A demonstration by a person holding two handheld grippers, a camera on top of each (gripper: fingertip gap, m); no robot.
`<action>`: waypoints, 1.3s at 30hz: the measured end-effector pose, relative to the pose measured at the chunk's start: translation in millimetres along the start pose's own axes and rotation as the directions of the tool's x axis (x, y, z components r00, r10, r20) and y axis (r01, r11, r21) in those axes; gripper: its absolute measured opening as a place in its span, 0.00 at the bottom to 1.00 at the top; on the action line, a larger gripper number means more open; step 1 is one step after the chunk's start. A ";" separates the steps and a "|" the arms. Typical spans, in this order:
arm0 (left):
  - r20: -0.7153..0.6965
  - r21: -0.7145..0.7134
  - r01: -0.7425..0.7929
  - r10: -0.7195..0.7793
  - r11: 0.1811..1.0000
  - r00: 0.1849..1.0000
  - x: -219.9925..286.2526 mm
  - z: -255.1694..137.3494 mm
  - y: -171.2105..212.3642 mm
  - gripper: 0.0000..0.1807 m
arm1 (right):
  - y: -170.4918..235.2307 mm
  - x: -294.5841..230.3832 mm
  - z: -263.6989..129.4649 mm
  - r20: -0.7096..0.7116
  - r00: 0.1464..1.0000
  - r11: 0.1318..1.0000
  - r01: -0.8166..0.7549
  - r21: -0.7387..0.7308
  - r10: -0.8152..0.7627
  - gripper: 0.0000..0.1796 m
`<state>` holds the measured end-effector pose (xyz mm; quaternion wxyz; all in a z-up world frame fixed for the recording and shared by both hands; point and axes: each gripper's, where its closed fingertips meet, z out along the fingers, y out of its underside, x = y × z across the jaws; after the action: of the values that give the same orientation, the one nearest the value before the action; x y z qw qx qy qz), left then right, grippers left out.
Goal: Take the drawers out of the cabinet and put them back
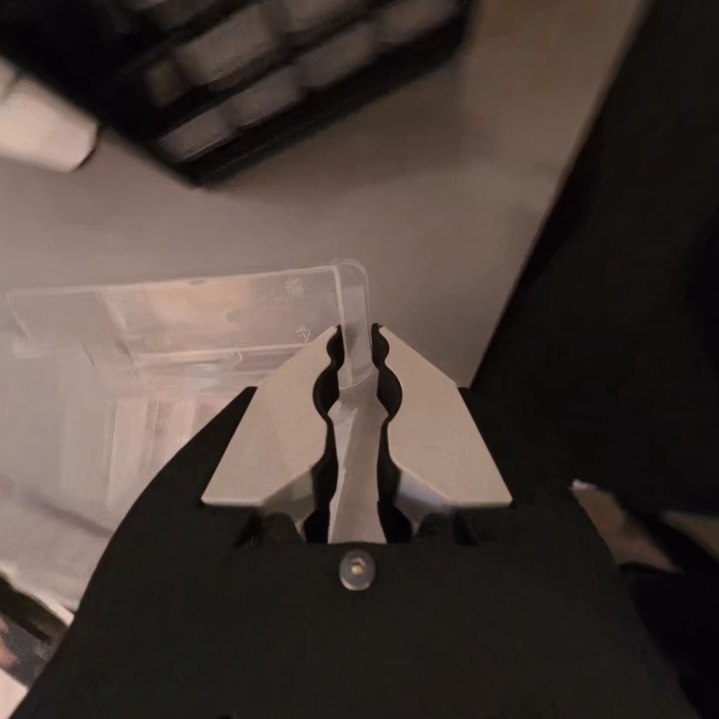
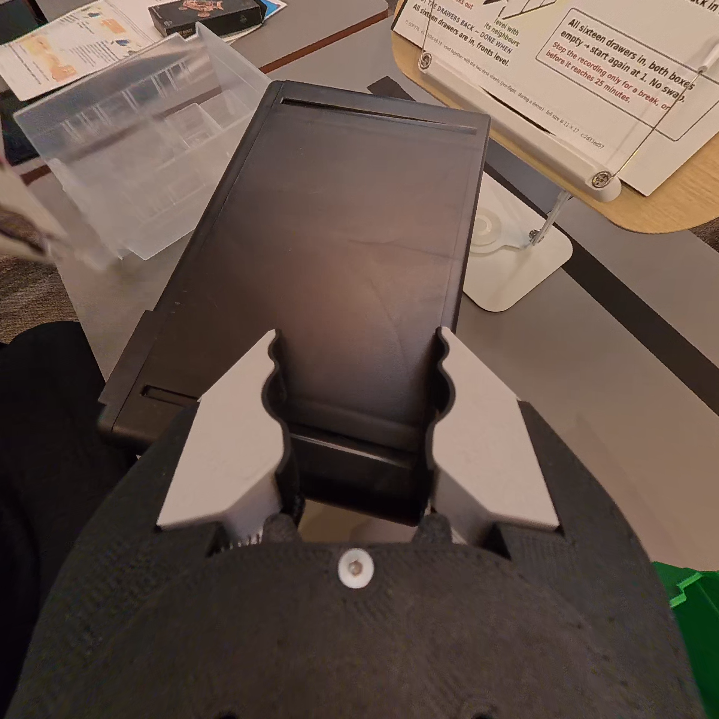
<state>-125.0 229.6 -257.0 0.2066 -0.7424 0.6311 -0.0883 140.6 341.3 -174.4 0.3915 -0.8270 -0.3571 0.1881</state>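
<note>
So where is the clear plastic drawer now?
The clear plastic drawer is outside the black cabinet, pinched at its front tab by the left gripper; the right wrist view shows it left of the cabinet.

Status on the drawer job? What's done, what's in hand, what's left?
Done: at least one clear drawer is out of the cabinet.

In hand: the left gripper is shut on that drawer's tab. The right gripper straddles the cabinet's near end, apparently steadying it.

Left: the blurred cabinet front in the left wrist view shows pale drawers seated in several slots. I can't tell whether this drawer is coming out or going back.
</note>
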 end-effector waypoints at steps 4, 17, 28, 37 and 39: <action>-0.117 -0.124 -0.207 0.193 0.970 0.974 51.3 45.4 -0.3 0.06 | 0.1 -0.1 -0.1 0.000 1.000 1.000 0.000 -0.001 0.000 0.42; -0.088 -0.192 -0.172 0.158 0.966 0.984 70.3 88.7 42.9 0.33 | 0.1 1.9 -0.8 0.008 1.000 1.000 0.003 0.004 -0.003 0.40; 0.117 -0.027 0.633 -0.626 0.774 0.771 74.8 123.7 34.8 0.71 | -0.7 1.8 -1.2 0.023 1.000 1.000 -0.011 0.027 0.010 0.40; 0.203 0.046 0.585 -0.581 0.810 0.788 53.7 124.3 32.3 0.41 | -0.7 1.7 -1.0 0.021 1.000 1.000 -0.007 0.024 0.006 0.40; 0.188 0.040 0.572 -0.569 0.819 0.801 51.6 123.2 28.4 0.41 | -0.8 1.7 -1.2 0.024 1.000 1.000 -0.010 0.028 0.009 0.40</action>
<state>-92.6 200.1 -386.3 0.2231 -0.9046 0.3566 -0.0688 142.1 342.3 -173.0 0.3979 -0.8208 -0.3551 0.2046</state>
